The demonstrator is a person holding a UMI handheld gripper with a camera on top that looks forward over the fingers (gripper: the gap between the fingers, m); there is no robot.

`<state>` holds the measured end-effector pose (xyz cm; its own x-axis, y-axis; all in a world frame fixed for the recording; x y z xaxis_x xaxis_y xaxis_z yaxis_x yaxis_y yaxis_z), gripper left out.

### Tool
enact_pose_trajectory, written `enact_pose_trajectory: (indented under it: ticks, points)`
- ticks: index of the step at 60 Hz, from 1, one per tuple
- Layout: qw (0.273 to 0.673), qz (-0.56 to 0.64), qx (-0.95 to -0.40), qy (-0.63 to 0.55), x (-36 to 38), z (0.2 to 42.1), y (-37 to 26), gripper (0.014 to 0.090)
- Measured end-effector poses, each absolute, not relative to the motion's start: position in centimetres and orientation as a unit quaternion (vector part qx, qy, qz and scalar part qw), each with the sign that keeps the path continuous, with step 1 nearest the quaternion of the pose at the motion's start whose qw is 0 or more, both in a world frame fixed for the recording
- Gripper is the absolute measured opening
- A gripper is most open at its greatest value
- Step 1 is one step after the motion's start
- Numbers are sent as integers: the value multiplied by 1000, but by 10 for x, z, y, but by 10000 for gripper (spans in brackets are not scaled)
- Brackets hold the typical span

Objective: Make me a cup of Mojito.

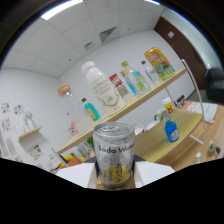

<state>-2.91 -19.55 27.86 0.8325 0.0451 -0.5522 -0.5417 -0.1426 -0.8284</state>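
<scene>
Gripper (116, 176) fingers show as 2 white pads, one at each side of a silver soda water can (114, 154), and they appear pressed against its flanks so that the can is pinched between them and stands upright in the middle of the view, tilted along with the whole scene. Its label reads "Soda Wat" in dark letters above a yellow patch. Beyond the can runs a long wooden shelf (142, 100) fixed to a white wall, carrying a row of oversized drink containers: a large white bottle (102, 90) with a rounded cap, a small teal bottle (90, 109) beside it, a clear bottle with an amber cap (67, 100), a red and white carton (119, 85), a clear bottle with a green cap (131, 77), and a yellow can (159, 62) at the far end. Below the shelf lies a wooden surface (187, 131), where a small blue bottle (172, 131) with a white top stands, well apart from the can, with a small jar (169, 104) behind it. What the containers hold cannot be made out.
</scene>
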Motion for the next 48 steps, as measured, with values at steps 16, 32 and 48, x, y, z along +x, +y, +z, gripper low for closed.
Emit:
enact_pose_trajectory:
  ticks: [16,32,48]
  points:
    - [628,86,-773,24,-63,196,-179,519]
    - [571,52,-819,1,-69,104,-170,519]
    - [548,46,-835,-17,-78,72,-173,519]
